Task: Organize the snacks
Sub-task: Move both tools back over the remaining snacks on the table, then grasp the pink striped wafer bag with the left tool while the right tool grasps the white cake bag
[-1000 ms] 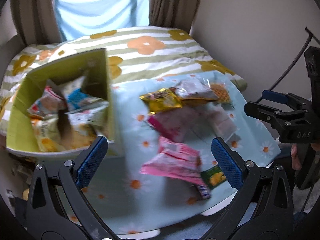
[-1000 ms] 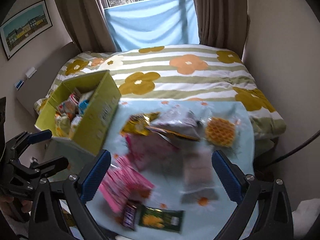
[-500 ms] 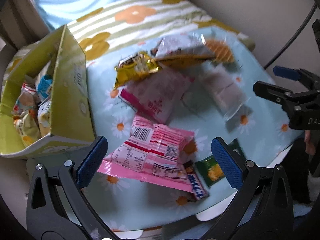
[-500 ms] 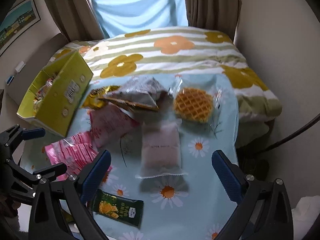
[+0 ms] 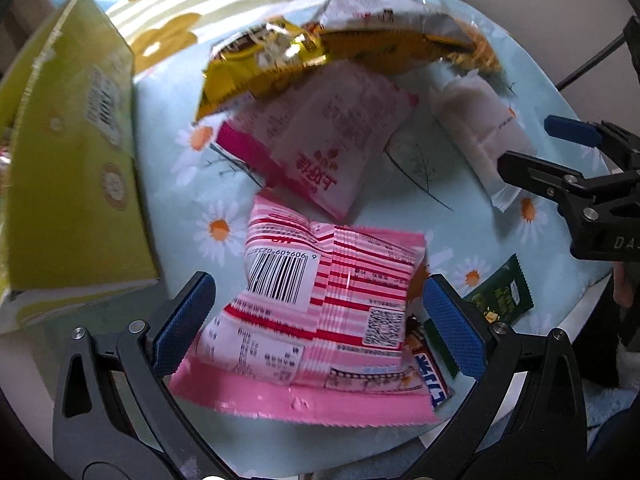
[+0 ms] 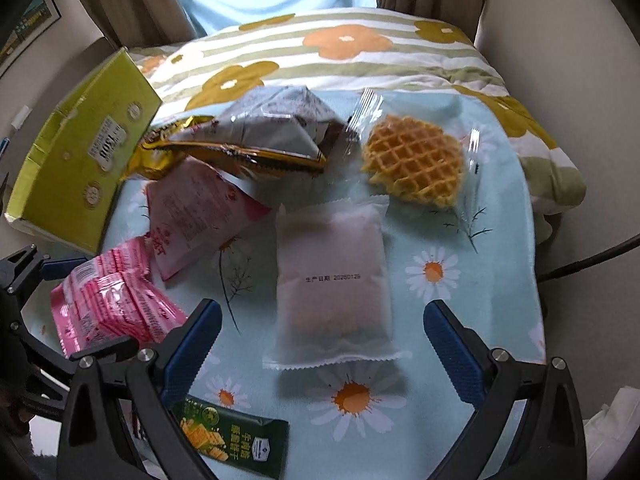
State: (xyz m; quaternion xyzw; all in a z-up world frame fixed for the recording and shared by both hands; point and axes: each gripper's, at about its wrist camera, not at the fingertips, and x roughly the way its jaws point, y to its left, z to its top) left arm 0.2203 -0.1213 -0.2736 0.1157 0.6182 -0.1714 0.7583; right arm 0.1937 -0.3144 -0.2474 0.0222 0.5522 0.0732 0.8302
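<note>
My left gripper [image 5: 320,320] is open and straddles a pink striped snack pack [image 5: 320,300], which also shows in the right wrist view [image 6: 112,300]. My right gripper [image 6: 322,348] is open just above a frosted pale pink packet [image 6: 332,276], seen too in the left wrist view [image 5: 480,132]. A pink-and-white packet [image 5: 332,136], a gold bag [image 5: 260,68], a grey bag [image 6: 272,128], a wrapped waffle [image 6: 416,160] and a green wafer pack [image 6: 232,440] lie on the daisy cloth [image 6: 480,280]. The yellow-green box [image 5: 68,152] stands at the left.
A small blue-and-white bar [image 5: 432,376] lies under the pink pack's corner. A flowered striped quilt [image 6: 352,48] lies behind the table, with curtains and a wall beyond. A black cable [image 6: 592,256] runs at the right edge.
Both grippers have come down and forward towards the table. The left one has closed in around the pink striped pack, the right one over the frosted packet. Both stay open.
</note>
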